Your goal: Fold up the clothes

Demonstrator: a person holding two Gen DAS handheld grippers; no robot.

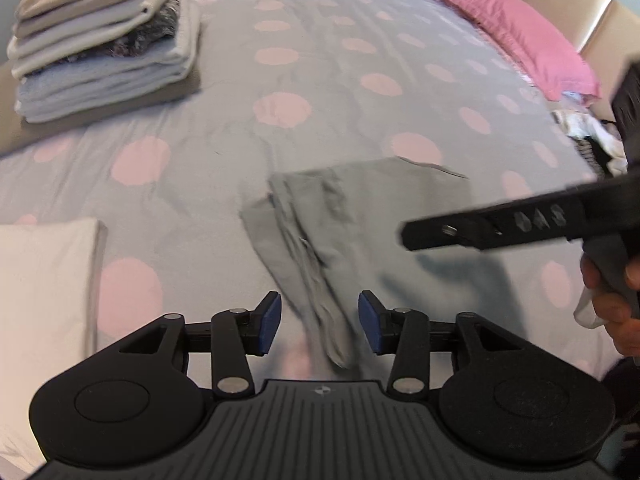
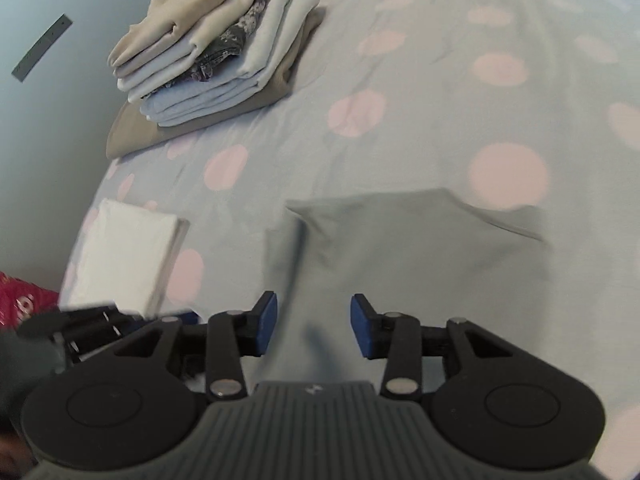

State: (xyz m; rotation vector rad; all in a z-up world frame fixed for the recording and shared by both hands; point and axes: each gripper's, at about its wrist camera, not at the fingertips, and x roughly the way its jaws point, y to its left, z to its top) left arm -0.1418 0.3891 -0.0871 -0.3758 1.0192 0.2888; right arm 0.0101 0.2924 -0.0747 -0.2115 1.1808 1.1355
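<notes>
Grey garment (image 1: 360,216) lies partly folded on the dotted bedsheet (image 1: 280,60), nearer than the stack of folded clothes (image 1: 104,44) and off to that stack's right; a white folded piece (image 1: 44,280) lies nearer than the stack, on the same side of the bed. One bunched edge of the garment trails down between the blue pads of the left gripper (image 1: 319,326), whose jaws stand spread with no pad pressing the cloth. The right gripper (image 2: 313,326) is likewise spread, hovering over the garment's flat panel and pinching nothing. Seen from the left wrist view, it reaches in from the side away from the stack. The fold looks part done. To finish it well, each gripper should probably pinch a corner on the bunched side, taking all layers at once, lift only slightly and lay the edge squarely toward the far hem, then smooth the ridge before carrying the piece to the stack
</notes>
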